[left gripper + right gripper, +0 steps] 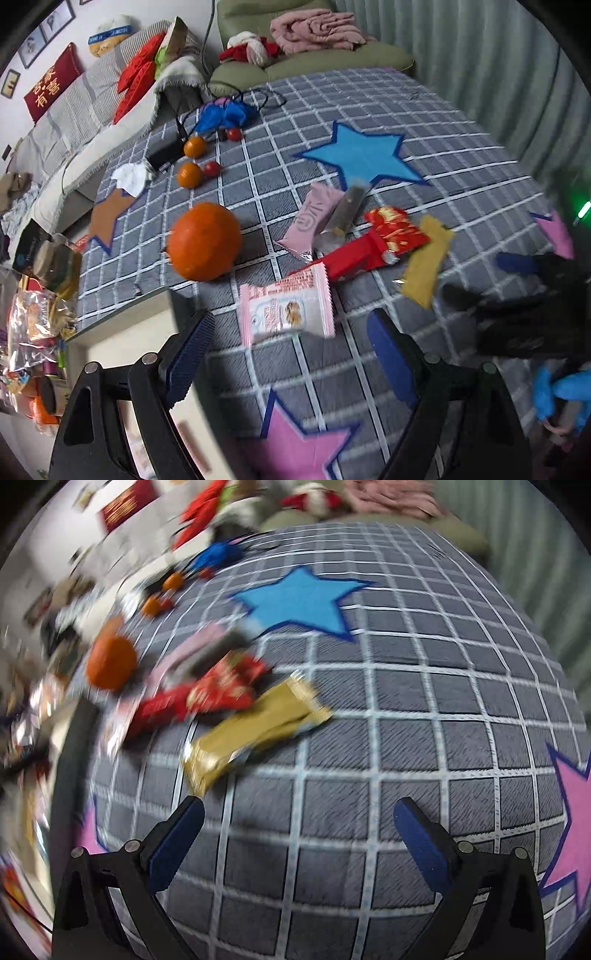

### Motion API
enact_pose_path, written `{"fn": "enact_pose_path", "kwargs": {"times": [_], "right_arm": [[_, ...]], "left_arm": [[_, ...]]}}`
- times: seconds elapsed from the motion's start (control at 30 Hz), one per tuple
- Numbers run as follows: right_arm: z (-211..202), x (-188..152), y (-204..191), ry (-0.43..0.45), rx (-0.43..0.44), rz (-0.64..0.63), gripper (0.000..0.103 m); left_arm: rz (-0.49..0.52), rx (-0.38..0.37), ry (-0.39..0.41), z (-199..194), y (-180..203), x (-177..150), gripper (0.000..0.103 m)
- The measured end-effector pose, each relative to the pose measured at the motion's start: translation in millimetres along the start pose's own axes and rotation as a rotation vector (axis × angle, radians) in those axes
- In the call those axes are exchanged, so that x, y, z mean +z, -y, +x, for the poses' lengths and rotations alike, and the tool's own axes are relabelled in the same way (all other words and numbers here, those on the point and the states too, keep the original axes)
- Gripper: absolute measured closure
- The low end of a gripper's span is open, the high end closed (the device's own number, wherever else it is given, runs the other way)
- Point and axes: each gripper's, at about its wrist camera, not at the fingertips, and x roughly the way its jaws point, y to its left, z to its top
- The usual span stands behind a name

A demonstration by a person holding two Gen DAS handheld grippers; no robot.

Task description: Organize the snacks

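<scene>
- The left hand-held gripper (291,354) hangs with its jaws spread wide and nothing between them, just short of a pink-and-white snack packet (286,309) lying flat on the checked cloth of the tabletop (424,110).
- The right hand-held gripper (299,821) is likewise wide and empty; the gold wrapped bar (255,729) lies just ahead of its left finger, clear of both fingers.
- Behind these lies a loose heap: a red packet (397,229), a long red box (351,260), a pale pink sachet (314,218) and a grey stick pack (347,210), some overlapping.
- A large orange (204,240) sits beside the heap, near the tabletop edge.
- The packets look light, soft and slippery, probably crushable; a gentle pinch across the middle or on a crimped end seal would likely hold best.
- The gold bar seems stiffer, so gripping across its narrow width should suit it.
- The right view is heavily blurred, so finer detail there cannot be told.
</scene>
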Motion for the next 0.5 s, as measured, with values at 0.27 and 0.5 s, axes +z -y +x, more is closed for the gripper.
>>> {"fn": "enact_pose_path", "kwargs": {"times": [0.27, 0.5], "right_arm": [[19.8, 34.5, -13.5, -0.005, -0.095, 0.078, 0.000], [33.7, 33.4, -22.7, 0.035, -0.176, -0.114, 0.000]], "left_arm": [[-0.020, -0.051, -0.030, 47.4, -9.9, 1.1, 0.016], [-0.098, -0.048, -0.050, 47.2, -3.9, -19.7, 0.036]]}}
